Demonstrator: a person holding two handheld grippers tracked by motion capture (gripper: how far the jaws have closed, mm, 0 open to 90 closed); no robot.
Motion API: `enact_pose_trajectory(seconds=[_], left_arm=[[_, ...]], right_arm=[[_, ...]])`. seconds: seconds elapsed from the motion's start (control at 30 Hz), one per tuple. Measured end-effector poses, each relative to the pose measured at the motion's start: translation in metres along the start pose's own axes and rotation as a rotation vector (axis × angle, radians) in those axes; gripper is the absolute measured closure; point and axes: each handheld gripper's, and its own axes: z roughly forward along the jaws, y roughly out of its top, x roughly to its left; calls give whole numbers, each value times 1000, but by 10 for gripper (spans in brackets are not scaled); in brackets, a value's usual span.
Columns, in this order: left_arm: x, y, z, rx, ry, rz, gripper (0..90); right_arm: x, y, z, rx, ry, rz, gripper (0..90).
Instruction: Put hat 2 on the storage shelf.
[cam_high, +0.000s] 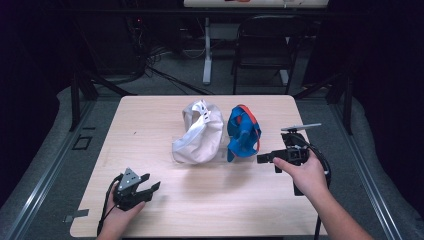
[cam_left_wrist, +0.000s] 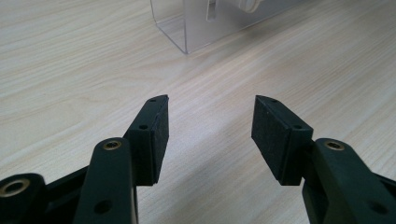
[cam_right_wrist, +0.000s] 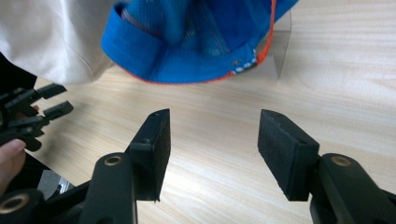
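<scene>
Two caps rest on a clear plastic stand (cam_high: 176, 151) at the middle of the wooden table (cam_high: 150, 210): a white cap (cam_high: 200, 134) on the left and a blue cap with orange trim (cam_high: 243, 132) on the right. My right gripper (cam_high: 266, 158) is open just right of the blue cap (cam_right_wrist: 196, 42), jaws aimed at its brim, holding nothing. My left gripper (cam_high: 151, 187) is open near the table's front left, well short of the stand (cam_left_wrist: 187, 23), with bare wood between its jaws. In the right gripper view the left gripper (cam_right_wrist: 32, 114) shows at far left.
A dark folding chair (cam_high: 265, 50) and a white table leg (cam_high: 207, 50) stand beyond the table's far edge, with cables on the floor. Metal rails run along both sides of the table.
</scene>
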Motion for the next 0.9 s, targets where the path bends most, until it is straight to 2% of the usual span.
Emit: enact_pose_trajectory(seconds=[0.13, 0.23, 0.43, 0.77, 0.9], left_arm=[[0, 0, 1, 0, 0, -2, 468], [-1, 0, 1, 2, 1, 0, 468], [-1, 0, 1, 4, 3, 0, 468], [0, -1, 1, 4, 0, -5, 468], [0, 0, 1, 5, 0, -2, 468]], right_arm=[[-4, -13, 5, -18, 4, -7, 446], [-9, -22, 6, -41, 28, -11, 446], [-17, -41, 14, -78, 56, 7, 447], [-28, -71, 24, -169, 36, -22, 471], [-32, -84, 29, -176, 29, -23, 493]])
